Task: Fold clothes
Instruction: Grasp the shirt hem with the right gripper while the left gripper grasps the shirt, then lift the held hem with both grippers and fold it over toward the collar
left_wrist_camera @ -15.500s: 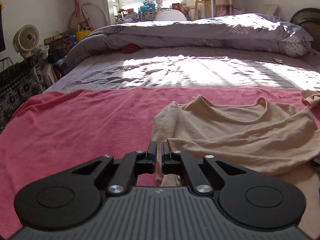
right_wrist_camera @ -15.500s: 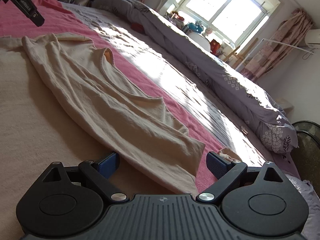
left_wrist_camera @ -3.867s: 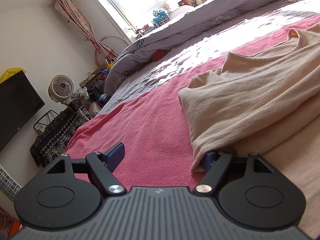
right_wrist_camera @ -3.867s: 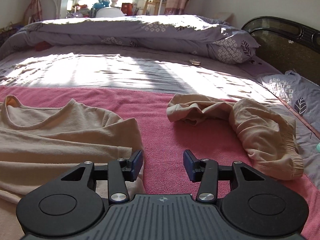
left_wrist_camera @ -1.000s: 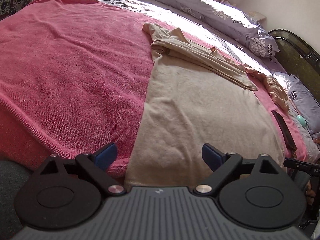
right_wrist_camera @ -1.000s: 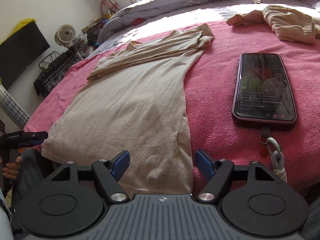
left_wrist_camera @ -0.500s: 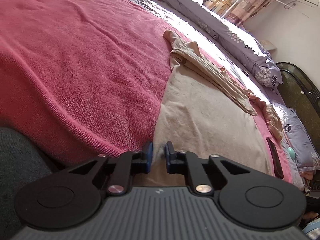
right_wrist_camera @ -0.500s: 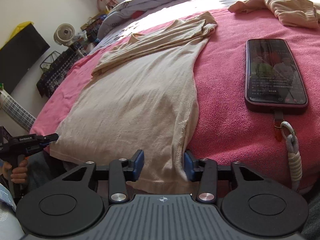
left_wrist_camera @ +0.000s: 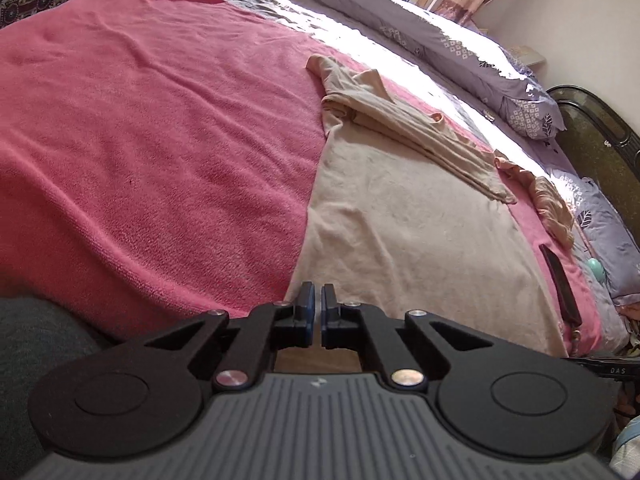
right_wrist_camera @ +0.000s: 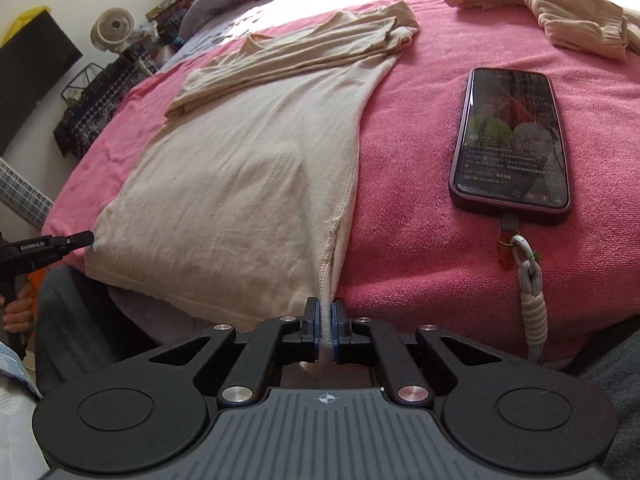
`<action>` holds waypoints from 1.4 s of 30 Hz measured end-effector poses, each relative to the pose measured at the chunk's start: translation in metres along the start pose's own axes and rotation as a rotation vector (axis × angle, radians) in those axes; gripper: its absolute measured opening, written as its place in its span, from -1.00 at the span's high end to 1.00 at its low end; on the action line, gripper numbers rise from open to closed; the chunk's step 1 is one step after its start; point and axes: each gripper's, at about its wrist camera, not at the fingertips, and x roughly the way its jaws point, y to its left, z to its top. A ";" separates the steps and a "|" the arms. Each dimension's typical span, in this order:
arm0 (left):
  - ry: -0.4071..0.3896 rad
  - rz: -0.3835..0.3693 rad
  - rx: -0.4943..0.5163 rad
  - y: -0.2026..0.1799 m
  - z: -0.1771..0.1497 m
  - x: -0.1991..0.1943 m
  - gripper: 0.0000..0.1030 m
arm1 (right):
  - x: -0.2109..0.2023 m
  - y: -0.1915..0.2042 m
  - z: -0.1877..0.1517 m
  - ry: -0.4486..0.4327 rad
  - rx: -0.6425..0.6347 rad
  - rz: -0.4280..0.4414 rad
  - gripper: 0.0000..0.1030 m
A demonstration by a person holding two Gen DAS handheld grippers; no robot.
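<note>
Right now I have both grippers clamped on the near hem of the shirt point(right_wrist_camera: 248, 168), one at each bottom corner, at the edge of the bed. My left gripper point(left_wrist_camera: 317, 306) has its pads drawn together on the hem's left corner, right where the beige cloth meets the pink blanket point(left_wrist_camera: 152, 128). My right gripper point(right_wrist_camera: 325, 316) is pinched on the right corner, and I can see a strip of the side seam standing up between its pads.

From the right wrist camera the left gripper point(right_wrist_camera: 86, 238) shows at the far left, its tip touching the shirt's other corner, with a hand point(right_wrist_camera: 16, 308) below it.

The shirt lies flat on the blanket, body spread smooth toward me. Its upper part, with sleeves and neckline, is folded over into a band across the far end. A phone point(right_wrist_camera: 512, 140) rests face up on the blanket just to the right of the shirt, screen lit, with a cord and clip point(right_wrist_camera: 528, 276) trailing from its near end toward the bed's edge. Farther back on the right sits a second garment point(right_wrist_camera: 560, 8) in the same beige, crumpled and well apart from the shirt. A rolled grey quilt point(left_wrist_camera: 460, 48) runs along the far side of the bed.
</note>
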 end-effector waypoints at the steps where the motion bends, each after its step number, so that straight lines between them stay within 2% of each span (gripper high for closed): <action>1: 0.004 0.010 -0.013 0.004 -0.003 0.001 1.00 | 0.000 -0.002 -0.001 -0.009 0.013 0.016 0.84; 3: -0.008 -0.002 -0.026 0.006 -0.004 0.000 0.91 | 0.001 -0.007 -0.002 -0.029 0.040 0.047 0.76; 5: -0.021 -0.012 -0.023 0.007 -0.002 -0.002 0.64 | 0.001 -0.010 0.000 -0.056 0.059 0.063 0.74; 6: -0.036 -0.005 -0.008 0.005 0.000 -0.003 0.29 | 0.001 -0.011 0.002 -0.069 0.057 0.064 0.73; 7: -0.050 0.002 0.007 0.004 0.002 -0.004 0.08 | 0.000 -0.012 0.004 -0.082 0.055 0.064 0.71; 9: -0.099 0.014 0.025 0.002 0.011 -0.007 0.06 | -0.001 -0.016 0.010 -0.111 0.054 0.069 0.66; 11: -0.110 -0.021 0.010 0.005 0.020 -0.005 0.00 | 0.001 -0.020 0.017 -0.139 0.060 0.080 0.57; 12: -0.093 -0.041 -0.003 0.007 0.023 0.001 -0.07 | 0.002 -0.022 0.020 -0.146 0.067 0.084 0.51; 14: -0.014 -0.069 -0.034 0.009 0.024 0.018 -0.07 | 0.007 -0.027 0.024 -0.158 0.081 0.095 0.50; 15: 0.000 -0.067 -0.031 0.008 0.021 0.023 -0.08 | 0.008 -0.028 0.025 -0.161 0.088 0.102 0.50; 18: -0.016 -0.101 -0.019 0.005 0.017 0.022 -0.27 | 0.013 -0.032 0.028 -0.179 0.102 0.130 0.39; 22: 0.023 -0.170 -0.030 0.007 0.015 0.023 -0.28 | 0.020 -0.035 0.033 -0.188 0.123 0.174 0.15; 24: 0.053 -0.212 -0.038 0.007 0.011 0.024 -0.25 | 0.024 -0.036 0.034 -0.184 0.137 0.194 0.09; 25: 0.069 -0.231 -0.040 0.007 0.008 0.025 -0.14 | 0.024 -0.036 0.033 -0.183 0.142 0.204 0.08; 27: 0.072 -0.223 -0.043 0.007 0.004 0.025 0.08 | 0.025 -0.036 0.030 -0.169 0.147 0.230 0.08; 30: 0.069 -0.255 -0.148 0.022 0.001 0.025 0.43 | 0.027 -0.036 0.025 -0.116 0.153 0.294 0.08; 32: 0.065 -0.286 -0.219 0.031 0.001 0.026 0.46 | 0.030 -0.036 0.022 -0.067 0.154 0.349 0.06; 36: 0.087 -0.278 -0.223 0.032 0.003 0.032 0.47 | 0.034 -0.037 0.025 -0.048 0.164 0.361 0.04; 38: 0.103 -0.274 -0.206 0.028 0.005 0.035 0.30 | 0.037 -0.037 0.027 -0.045 0.171 0.374 0.03; 40: 0.114 -0.309 -0.210 0.026 0.007 0.037 -0.12 | 0.039 -0.036 0.029 -0.040 0.173 0.392 -0.08; 42: 0.125 -0.338 -0.203 0.020 0.008 0.038 -0.36 | 0.040 -0.035 0.028 -0.034 0.172 0.403 -0.09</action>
